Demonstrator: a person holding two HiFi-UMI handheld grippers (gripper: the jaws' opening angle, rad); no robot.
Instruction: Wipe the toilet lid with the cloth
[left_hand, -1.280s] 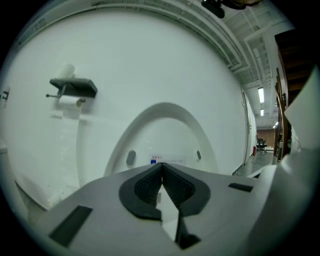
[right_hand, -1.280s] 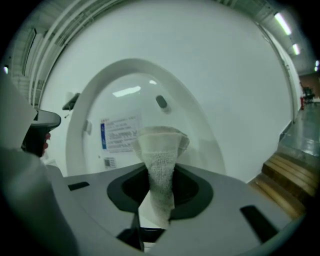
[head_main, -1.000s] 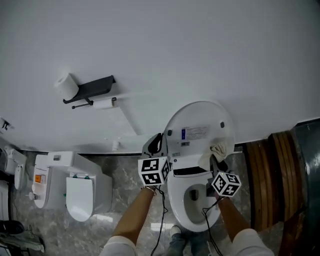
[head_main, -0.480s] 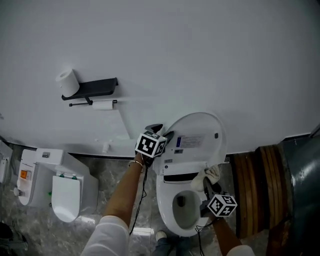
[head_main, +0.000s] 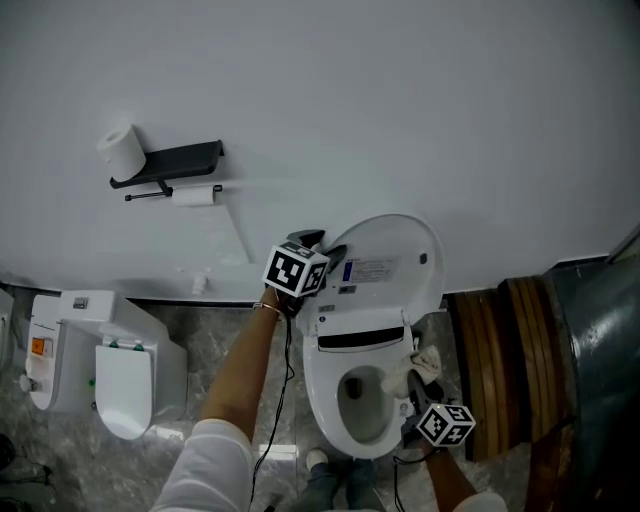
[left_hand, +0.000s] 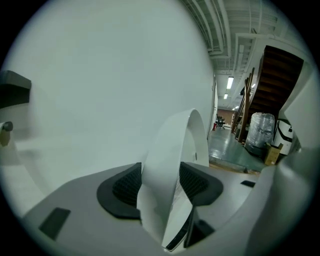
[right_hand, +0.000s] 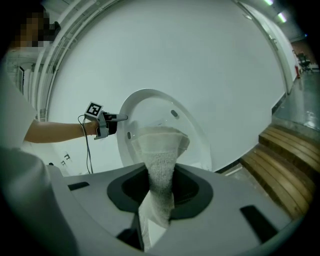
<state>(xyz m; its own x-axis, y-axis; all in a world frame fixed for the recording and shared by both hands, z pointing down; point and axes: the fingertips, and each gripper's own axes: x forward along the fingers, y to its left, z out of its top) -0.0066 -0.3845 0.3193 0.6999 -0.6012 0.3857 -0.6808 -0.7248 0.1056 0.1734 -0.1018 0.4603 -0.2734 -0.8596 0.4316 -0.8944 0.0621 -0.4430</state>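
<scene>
The white toilet lid (head_main: 390, 262) stands raised against the wall. My left gripper (head_main: 322, 250) is at the lid's left edge. In the left gripper view the lid's rim (left_hand: 172, 150) stands between the two dark pads (left_hand: 125, 187); the jaws have just been opening and do not visibly press on it. My right gripper (head_main: 418, 392) hovers by the seat's right side, shut on a white cloth (head_main: 420, 364). In the right gripper view the cloth (right_hand: 160, 150) sticks out forward from the jaws, with the lid (right_hand: 150, 107) and the left gripper (right_hand: 119, 118) beyond it.
The open bowl and seat (head_main: 325, 395) lie below the lid. A toilet-roll holder (head_main: 165, 160) with a roll (head_main: 120, 150) hangs on the wall at left. A second white fixture (head_main: 100, 360) stands at the left. Wooden steps (head_main: 500, 350) rise at right.
The left gripper has moved from beside the seat hinge up to the lid's left edge. The right gripper has drawn back with the cloth from the lid to the seat's right side.
</scene>
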